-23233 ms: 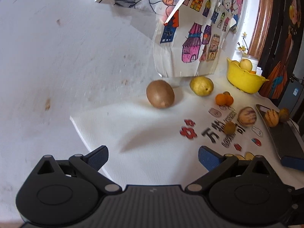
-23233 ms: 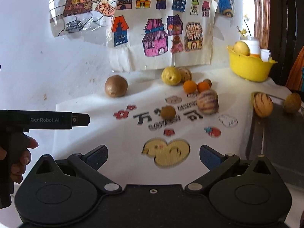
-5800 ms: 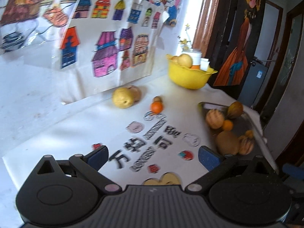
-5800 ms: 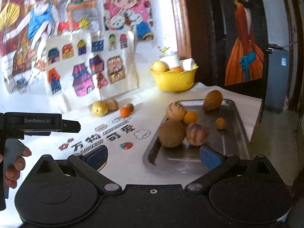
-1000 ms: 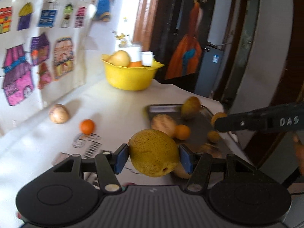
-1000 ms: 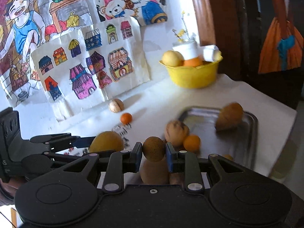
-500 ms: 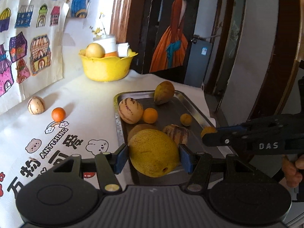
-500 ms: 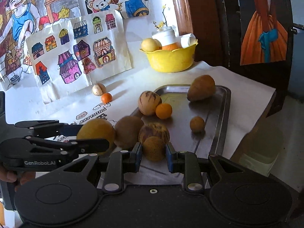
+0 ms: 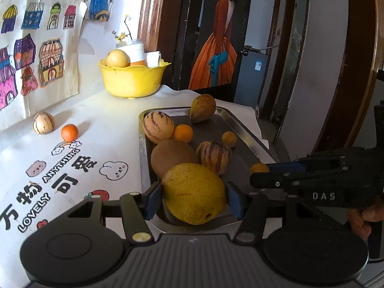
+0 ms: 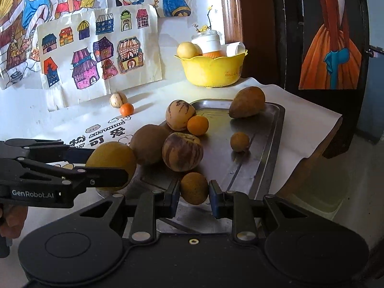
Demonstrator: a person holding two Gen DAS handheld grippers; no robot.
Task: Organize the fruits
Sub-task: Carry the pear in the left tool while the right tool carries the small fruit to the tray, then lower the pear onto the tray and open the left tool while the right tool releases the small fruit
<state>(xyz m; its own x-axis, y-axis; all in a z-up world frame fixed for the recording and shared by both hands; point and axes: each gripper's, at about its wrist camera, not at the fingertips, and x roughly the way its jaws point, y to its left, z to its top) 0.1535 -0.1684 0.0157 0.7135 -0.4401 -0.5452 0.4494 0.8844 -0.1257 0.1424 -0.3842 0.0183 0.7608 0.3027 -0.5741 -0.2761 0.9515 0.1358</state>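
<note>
A white printed cloth (image 9: 72, 110) covers the table, and on its right part lies a metal tray (image 9: 143, 148) holding a big brown fruit (image 9: 172, 154), two striped melons (image 9: 158, 126) (image 9: 213, 154), a brown pear (image 9: 202, 111) at the far end, an orange (image 9: 183, 133) touching the far melon, and a small round fruit (image 9: 229, 139) out on the bare metal. Against the wall behind the tray stands a yellow bowl (image 9: 133, 80) with a pale fruit and a white jar in it. The left gripper (image 9: 193, 198) is clamped on a yellow pear (image 9: 193, 193), its blue pads pressed on both sides, held over the tray's near left corner just in front of the brown fruit. The right gripper (image 10: 194, 198) is closed narrow on a small brown fruit (image 10: 194, 188), held above the tray's near edge, close to the nearer melon. Whether either held fruit touches the tray cannot be told. Out on the cloth, well left of the tray and near the wall, sit a third striped melon (image 9: 43, 123) and a small orange (image 9: 69, 133), just beside each other.
</note>
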